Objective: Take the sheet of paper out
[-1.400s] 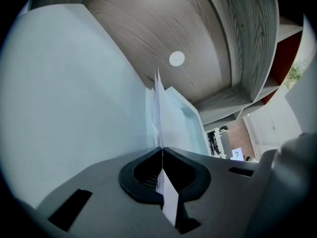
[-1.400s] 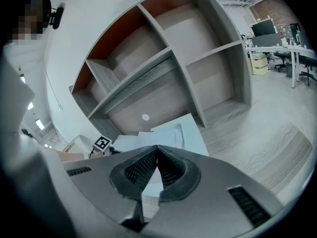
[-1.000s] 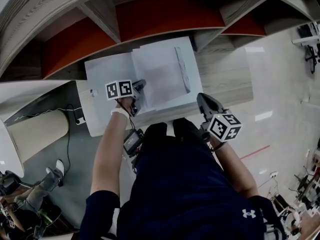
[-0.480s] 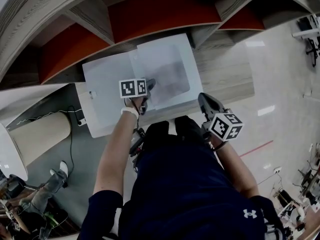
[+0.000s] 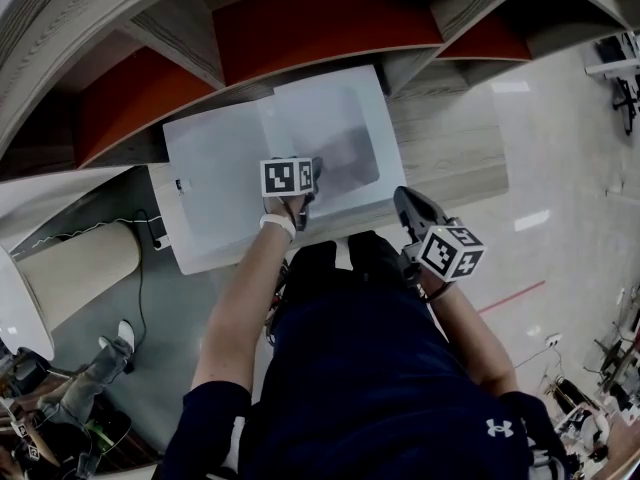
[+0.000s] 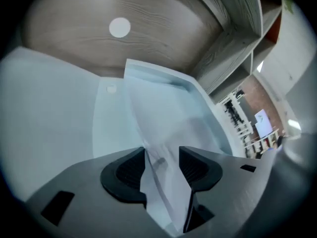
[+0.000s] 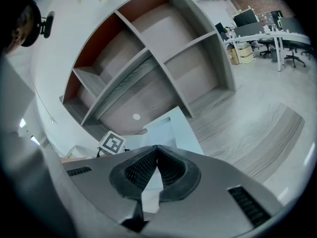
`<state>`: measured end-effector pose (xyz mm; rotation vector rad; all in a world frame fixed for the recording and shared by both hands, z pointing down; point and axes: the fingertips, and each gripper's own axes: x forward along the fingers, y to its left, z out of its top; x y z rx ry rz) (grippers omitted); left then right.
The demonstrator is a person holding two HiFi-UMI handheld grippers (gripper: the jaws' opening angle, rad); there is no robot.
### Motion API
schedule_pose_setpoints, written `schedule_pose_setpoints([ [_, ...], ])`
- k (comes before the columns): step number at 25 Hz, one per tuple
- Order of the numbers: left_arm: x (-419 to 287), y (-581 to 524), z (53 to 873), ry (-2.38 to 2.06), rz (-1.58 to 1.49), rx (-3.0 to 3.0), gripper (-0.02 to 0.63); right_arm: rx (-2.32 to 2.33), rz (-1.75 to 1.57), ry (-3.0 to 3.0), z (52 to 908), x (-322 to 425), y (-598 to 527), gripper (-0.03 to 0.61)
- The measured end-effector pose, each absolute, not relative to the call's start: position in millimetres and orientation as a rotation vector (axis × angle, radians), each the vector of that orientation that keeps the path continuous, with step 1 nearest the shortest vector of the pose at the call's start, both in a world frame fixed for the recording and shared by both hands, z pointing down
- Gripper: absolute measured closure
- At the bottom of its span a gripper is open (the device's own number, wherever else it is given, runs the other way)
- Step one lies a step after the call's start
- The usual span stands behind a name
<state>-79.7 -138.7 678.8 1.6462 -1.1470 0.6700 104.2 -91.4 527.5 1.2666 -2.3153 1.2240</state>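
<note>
Head view: at the left the white folder [image 5: 215, 183] lies open on the wooden counter [image 5: 450, 158], and its near left corner seems to hang past the counter's front edge; the sheet of paper [image 5: 335, 133] lies in the folder's right half, under what looks like a clear pocket; the left gripper [image 5: 312, 173] hovers over the near edge of that half. In the left gripper view its jaws stand apart, having just swung wide and then eased in a little; a raised thin edge stands between the pads, unpinched, and I cannot tell whether it is paper or pocket film. The sheet is likely light, limp, quick to crease and slippery against plastic; the near free edge looks like the place to take it, with a shallow pinch on the paper alone, then a low, flat pull so it does not buckle. Further right the right gripper [image 5: 408, 200] has its pads pressed together on nothing, held off the folder by the counter's front edge; it could pin the folder, which may otherwise slide along. The shelves [image 5: 320, 28] stand close behind the folder, so there is little room that way; bare counter opens to the right, and the clear path runs towards the person
</note>
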Motion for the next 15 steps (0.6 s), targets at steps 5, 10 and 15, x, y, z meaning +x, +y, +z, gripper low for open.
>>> schedule_pose_setpoints([
  [5,-59.4,-136.2,682.1,-1.041,0.540,1.606,0.450,1.277,1.235,-2.306,531.0,109.7,-92.8,0.565],
  [10,-57.4,-137.3,675.1,-1.052,0.477,1.605,0.499,1.286,1.247,-2.292,534.0,116.3,-93.7,0.565],
  [15,-39.5,-143.4,663.5,-1.017,0.481,1.713,0.499,1.270,1.269,-2.281,540.0,114.1,-95.4,0.565],
])
